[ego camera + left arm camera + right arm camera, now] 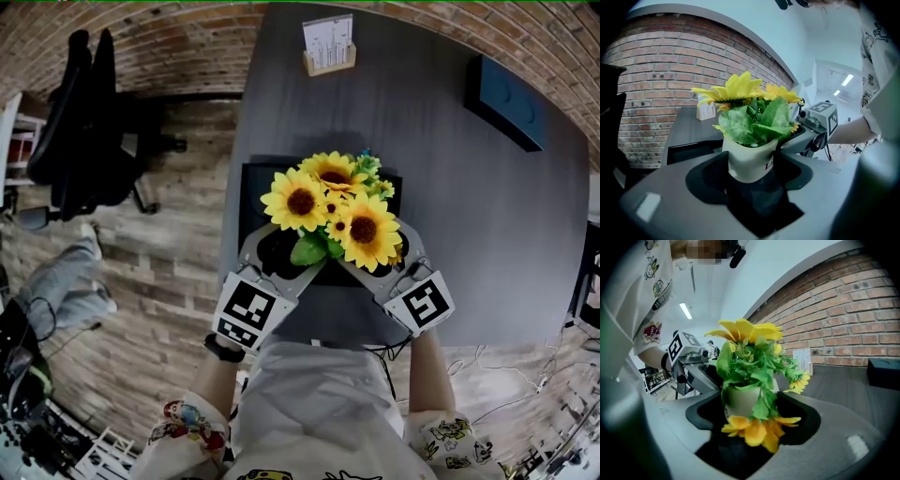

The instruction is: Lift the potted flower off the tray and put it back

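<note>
From my head view, the blooms of the potted flower are hiding its pot and much of the tray beneath it. My left hand-held gripper is cutting off the pot's red lettering and covering its base. Behind the flower, the print on the card is showing too small to read.

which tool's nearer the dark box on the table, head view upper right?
Right. The right tool grips the potted flower on the side facing the dark box; the left tool grips it on the opposite side, farther away.
</note>
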Motion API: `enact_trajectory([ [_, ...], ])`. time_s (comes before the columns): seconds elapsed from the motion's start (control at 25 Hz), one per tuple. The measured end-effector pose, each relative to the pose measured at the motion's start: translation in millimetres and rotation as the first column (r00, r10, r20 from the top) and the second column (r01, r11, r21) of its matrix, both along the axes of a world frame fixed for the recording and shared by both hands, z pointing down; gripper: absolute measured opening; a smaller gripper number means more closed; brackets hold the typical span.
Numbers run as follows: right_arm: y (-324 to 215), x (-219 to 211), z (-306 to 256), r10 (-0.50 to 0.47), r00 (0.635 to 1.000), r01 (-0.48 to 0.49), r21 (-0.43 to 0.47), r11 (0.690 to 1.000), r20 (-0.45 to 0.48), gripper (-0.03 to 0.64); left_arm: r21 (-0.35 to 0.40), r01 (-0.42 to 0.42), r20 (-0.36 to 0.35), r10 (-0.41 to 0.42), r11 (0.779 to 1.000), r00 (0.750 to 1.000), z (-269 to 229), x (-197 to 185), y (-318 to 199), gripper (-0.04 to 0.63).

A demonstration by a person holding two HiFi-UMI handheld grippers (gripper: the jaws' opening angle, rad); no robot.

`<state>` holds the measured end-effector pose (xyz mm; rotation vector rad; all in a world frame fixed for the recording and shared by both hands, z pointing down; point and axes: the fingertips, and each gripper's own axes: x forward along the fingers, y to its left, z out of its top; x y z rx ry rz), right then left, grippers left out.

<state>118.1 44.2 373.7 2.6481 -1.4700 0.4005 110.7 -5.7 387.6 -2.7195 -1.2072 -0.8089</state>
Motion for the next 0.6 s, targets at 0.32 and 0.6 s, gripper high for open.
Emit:
enact_trajectory([
  [0.32,-1,1,3,0.004,1.0,-0.004,-0.029,1.0,-0.009,0.35,0.014,-0.029,0.022,0.028,0.999,0.999,6,1,1,0.304],
  [0.6,2,2,9,-0.019,0.999,0.014,-0.106,0.994,-0.042,0.35,0.022,-0.026,0.029,0.025,0.999,0.999,12,3,4,0.304],
])
